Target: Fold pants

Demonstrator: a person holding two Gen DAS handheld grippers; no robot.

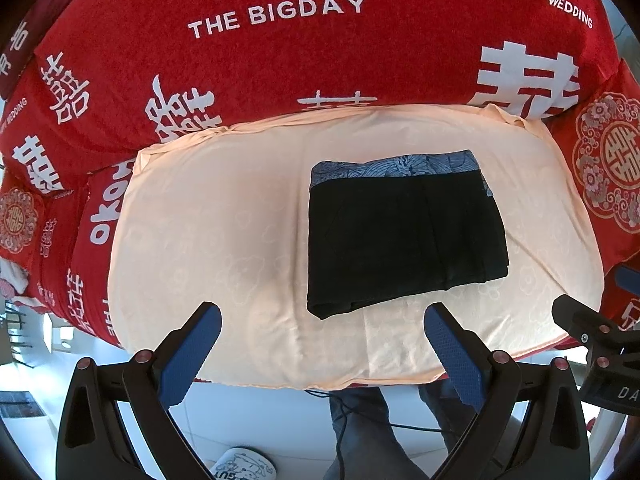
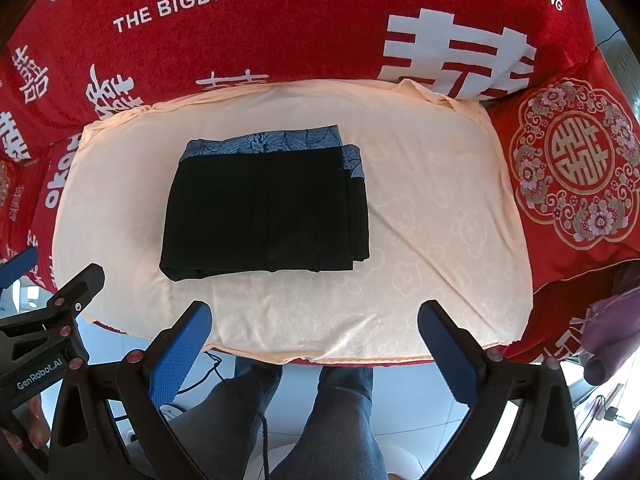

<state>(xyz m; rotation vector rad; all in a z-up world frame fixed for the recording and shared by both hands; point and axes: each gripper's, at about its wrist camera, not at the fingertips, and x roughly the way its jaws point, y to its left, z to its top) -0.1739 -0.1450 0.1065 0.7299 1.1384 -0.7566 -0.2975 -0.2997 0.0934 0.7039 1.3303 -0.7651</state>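
Black pants (image 1: 404, 240) with a blue patterned waistband lie folded into a flat rectangle on a peach cloth (image 1: 208, 240) that covers a sofa seat. They also show in the right wrist view (image 2: 264, 216), waistband at the far edge. My left gripper (image 1: 322, 322) is open and empty, held above the cloth's near edge, short of the pants. My right gripper (image 2: 314, 320) is open and empty, also above the near edge, apart from the pants. Each gripper shows at the side of the other's view.
The sofa wears a red cover (image 1: 280, 60) with white lettering. A red embroidered cushion (image 2: 576, 164) sits at the right end. A purple garment (image 2: 608, 336) hangs at the right. The person's legs (image 2: 344, 420) and a cable (image 2: 262, 432) are below, over a white floor.
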